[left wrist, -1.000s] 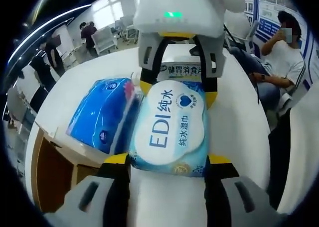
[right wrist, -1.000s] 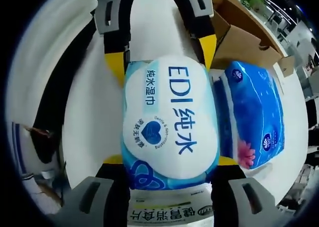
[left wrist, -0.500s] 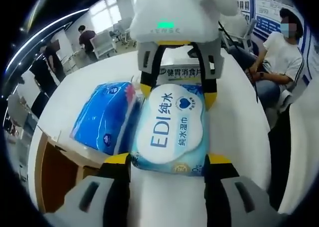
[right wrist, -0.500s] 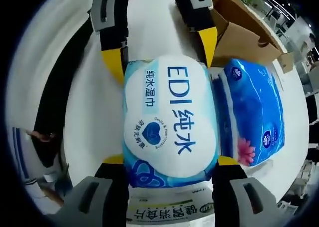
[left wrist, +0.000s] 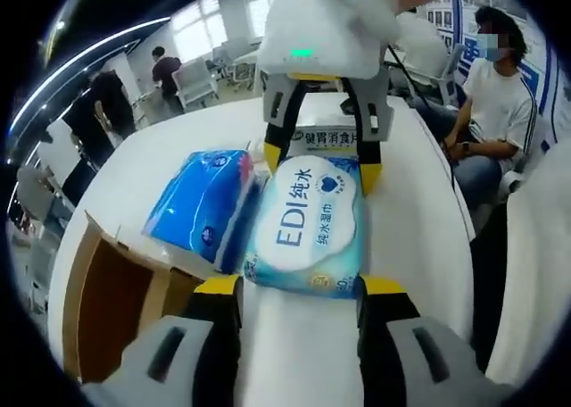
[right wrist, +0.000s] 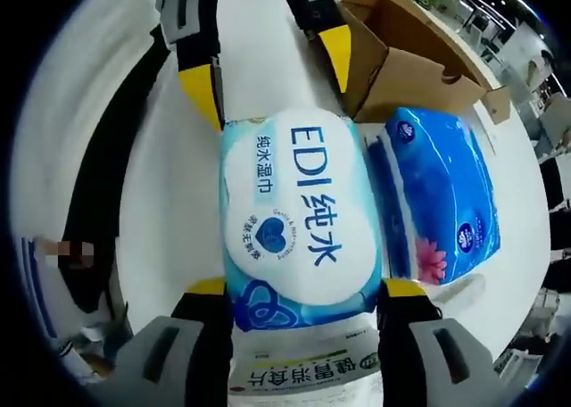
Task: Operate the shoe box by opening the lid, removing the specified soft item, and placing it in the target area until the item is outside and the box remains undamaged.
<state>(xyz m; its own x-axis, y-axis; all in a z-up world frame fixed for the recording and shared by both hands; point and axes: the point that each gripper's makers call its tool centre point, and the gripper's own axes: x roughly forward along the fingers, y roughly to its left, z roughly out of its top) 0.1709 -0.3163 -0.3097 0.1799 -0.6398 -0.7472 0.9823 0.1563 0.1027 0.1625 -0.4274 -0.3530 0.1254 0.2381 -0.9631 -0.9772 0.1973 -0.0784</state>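
The wipes pack [left wrist: 308, 224] [right wrist: 299, 224] lay flat on the white tabletop [left wrist: 419, 211] [right wrist: 165, 193], outside the cardboard box [left wrist: 111, 291] [right wrist: 406, 54]. It was a soft, pillowy packet with a pale blue border and a large white oval label printed "EDI" in dark blue with Chinese characters and a small heart emblem; its film looked glossy and slightly puffed.

In the left gripper view, the left tool [left wrist: 299, 286] stood open, its yellow-tipped jaws set either side of the pack's near end, and I could not tell whether they touched it. The right tool [left wrist: 323, 157] came in from 12 o'clock, its jaws spread around the pack's far end. In the right gripper view the right tool [right wrist: 303, 291] likewise bracketed the pack's near end, open, with the left tool [right wrist: 268, 72] at 12 o'clock.

A blue tissue pack [left wrist: 201, 206] [right wrist: 442, 202] lay just beside the wipes, touching or nearly so, at 9 o'clock in the left gripper view. The box, brown inside, sat open at 8 o'clock there. A white carton with green lettering [left wrist: 332, 137] [right wrist: 308, 376] lay beyond the wipes, under the right tool. A seated person [left wrist: 495, 95] was at 2 o'clock.
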